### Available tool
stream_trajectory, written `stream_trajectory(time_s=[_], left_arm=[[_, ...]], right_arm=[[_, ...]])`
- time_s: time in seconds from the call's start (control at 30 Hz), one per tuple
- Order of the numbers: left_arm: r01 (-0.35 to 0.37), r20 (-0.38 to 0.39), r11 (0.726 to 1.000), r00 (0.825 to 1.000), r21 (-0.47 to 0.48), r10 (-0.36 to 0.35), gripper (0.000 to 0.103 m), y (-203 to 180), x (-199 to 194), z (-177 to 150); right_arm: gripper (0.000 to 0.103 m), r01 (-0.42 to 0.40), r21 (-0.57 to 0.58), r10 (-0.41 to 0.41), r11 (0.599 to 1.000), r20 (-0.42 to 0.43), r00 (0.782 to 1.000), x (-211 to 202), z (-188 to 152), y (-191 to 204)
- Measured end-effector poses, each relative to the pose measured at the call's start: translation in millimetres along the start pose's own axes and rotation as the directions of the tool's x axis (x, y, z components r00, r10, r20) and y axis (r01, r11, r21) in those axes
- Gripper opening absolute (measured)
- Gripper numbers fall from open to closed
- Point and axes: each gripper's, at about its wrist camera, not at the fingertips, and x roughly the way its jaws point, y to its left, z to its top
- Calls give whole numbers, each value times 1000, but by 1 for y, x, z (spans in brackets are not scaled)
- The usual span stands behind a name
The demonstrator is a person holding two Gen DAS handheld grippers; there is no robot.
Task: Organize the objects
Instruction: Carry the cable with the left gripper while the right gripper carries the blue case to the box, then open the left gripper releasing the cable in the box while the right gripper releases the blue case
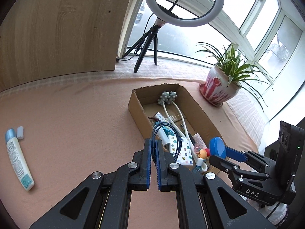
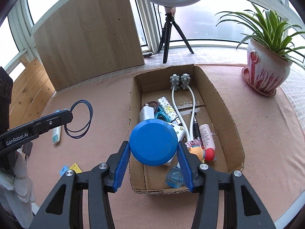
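Note:
My left gripper [image 1: 154, 143] is shut on a coiled dark blue cable [image 1: 167, 133] and holds it above the table, just left of the cardboard box [image 1: 136, 106]. In the right wrist view the cable [image 2: 79, 119] hangs from the left gripper [image 2: 69, 114]. My right gripper [image 2: 153, 148] is shut on a round blue lid [image 2: 153, 142] and holds it over the near end of the box [image 2: 219, 99]. The box holds a white massager with grey knobs [image 2: 180, 81], tissue packs, a charger, a pink tube and small toys.
A white and blue tube [image 1: 17, 158] lies on the pink cloth at the left, with a small cap beside it. A potted plant [image 2: 266, 66] stands right of the box. A ring light tripod [image 2: 169, 36] and a wooden board [image 2: 85, 34] stand behind.

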Motion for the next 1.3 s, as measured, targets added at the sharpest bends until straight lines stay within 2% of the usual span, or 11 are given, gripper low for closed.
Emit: stream_trajectory(time_s=[0.33,0.6,0.67,0.7,0.73,0.77,0.83,0.9,1.1,1.3], left_arm=[[27,-34,999,999,23,-27,4,-42,57,15],[19,-51,999,999,26,-18,4,-58,82,17],[17,-70,999,997,33,-15,19,-59,85,17],[7,-72,999,997,33,-4,41,-58,86,17],[1,-64,999,998,36,1,56,-58,84,17],[-2,-52,999,999,40,4,57,-58,82,17],[-13,-49,999,999,40,15,57,-54,78,16],[-13,-51,1000,999,27,14,57,-48,74,16],[-17,-31,1000,999,-5,17,57,-19,42,11],[-56,4,994,998,-91,57,57,39,-13,-4]], right_arm=[[46,57,57,-57,997,3,998,-3,2,-44],[46,61,71,-61,996,-3,998,0,3,-62],[46,57,65,-56,996,-5,998,3,4,-62],[46,50,62,-50,997,-7,999,3,5,-62],[46,41,56,-41,998,-6,999,5,6,-61],[48,32,49,-31,998,-9,999,5,6,-60],[61,32,50,-32,998,-5,999,5,6,-59],[66,30,63,-30,998,5,1000,4,6,-59],[66,-9,94,10,995,-1,1000,3,5,-54],[66,-74,103,73,992,14,997,-7,4,-40]])
